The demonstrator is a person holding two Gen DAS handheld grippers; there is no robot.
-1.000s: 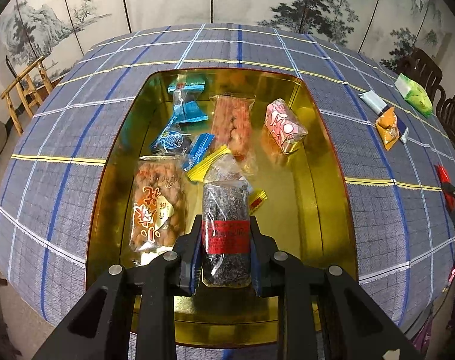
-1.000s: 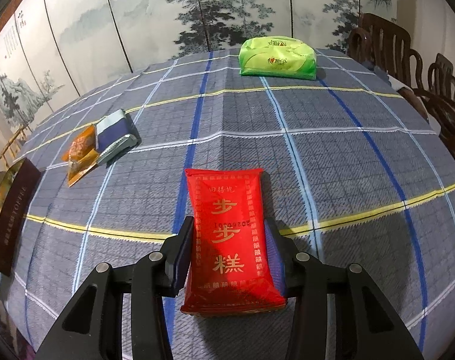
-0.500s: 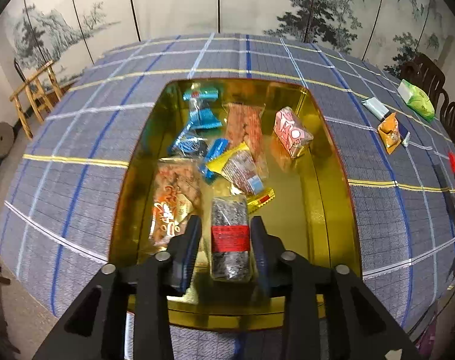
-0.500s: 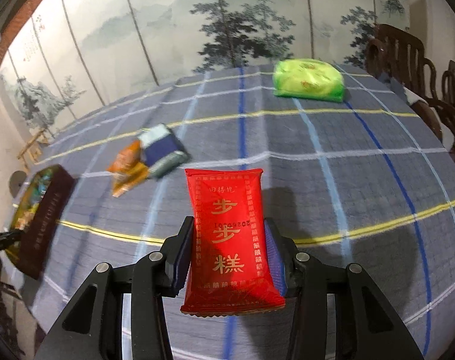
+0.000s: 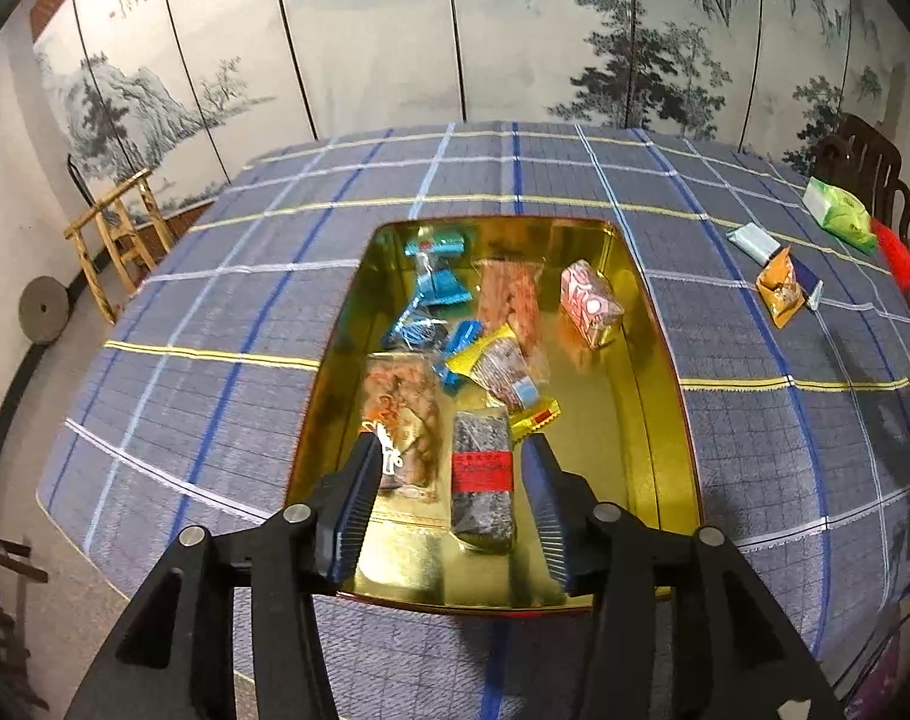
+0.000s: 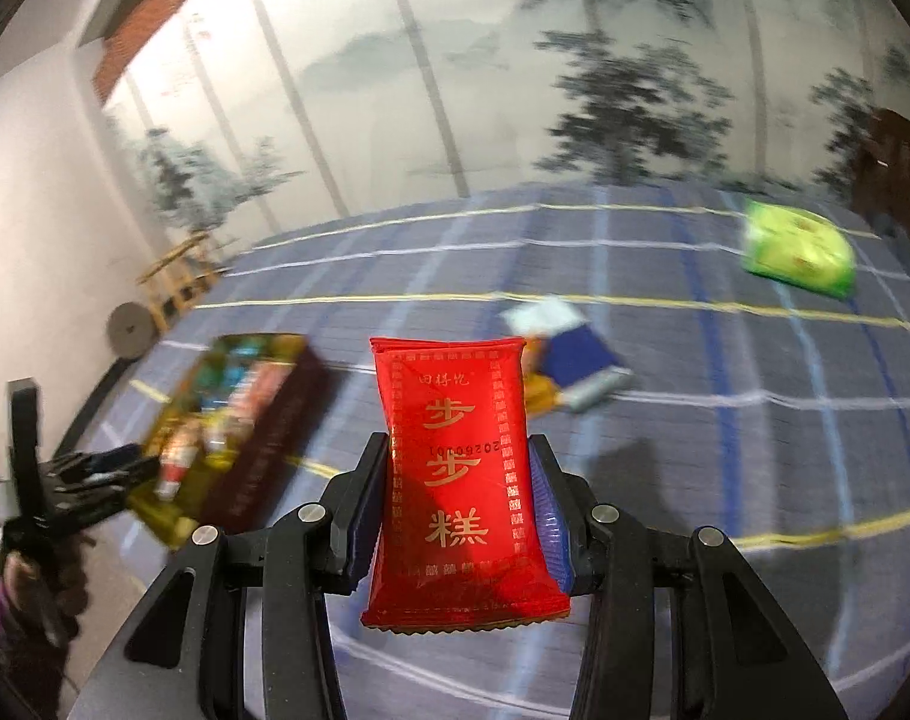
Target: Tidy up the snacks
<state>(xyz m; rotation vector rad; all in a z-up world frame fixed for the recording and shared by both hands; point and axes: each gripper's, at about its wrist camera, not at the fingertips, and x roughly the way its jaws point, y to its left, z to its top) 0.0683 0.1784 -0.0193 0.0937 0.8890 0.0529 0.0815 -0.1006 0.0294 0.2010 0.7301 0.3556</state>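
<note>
Right view alone shows red packet clamped in jaws.

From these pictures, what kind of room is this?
Probably a dining or tea room at home: a painted landscape folding screen, a big table under a plaid tablecloth, and dark carved wooden chairs.

A desk under a blue-grey plaid cloth fills mid-frame. On it rest a gold tin at centre, and at upper right a green packet, an orange packet and a pale packet.
</note>
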